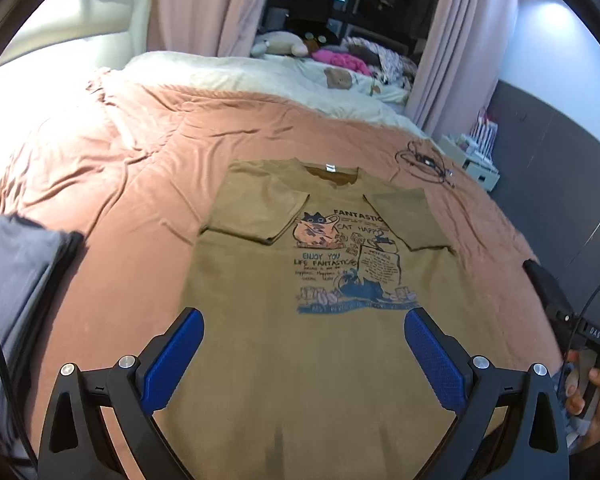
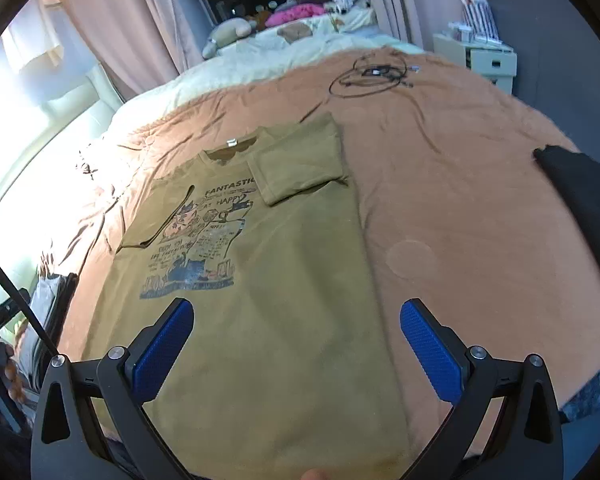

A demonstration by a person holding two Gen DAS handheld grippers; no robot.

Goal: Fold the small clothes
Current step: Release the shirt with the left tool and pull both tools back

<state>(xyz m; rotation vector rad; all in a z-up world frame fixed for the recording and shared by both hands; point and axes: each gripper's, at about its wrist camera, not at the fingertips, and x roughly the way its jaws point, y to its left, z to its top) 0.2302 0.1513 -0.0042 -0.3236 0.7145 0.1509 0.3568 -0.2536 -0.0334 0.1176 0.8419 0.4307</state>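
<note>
Blue-padded, my left gripper (image 1: 303, 334) gapes wide and empty above the olive cotton T-shirt with a cat print (image 1: 316, 320), which lies flat on the rust-brown bedspread (image 1: 120, 184), both sleeves folded inward. From the right wrist, my right gripper (image 2: 296, 326) hangs equally wide, holding nothing, over the shirt's hem.

An olive-brown cotton T-shirt with a blue and pink cartoon cat print (image 2: 260, 248) lies flat on a rust-orange quilted bedspread (image 2: 460, 200), both short sleeves folded inward over its chest. Above the shirt's hem, the right gripper (image 2: 296, 320) hangs with its blue-padded jaws spread wide and nothing between them. Beyond the shirt's collar, a coiled black cable (image 2: 368, 76) rests on the bedspread.
</note>
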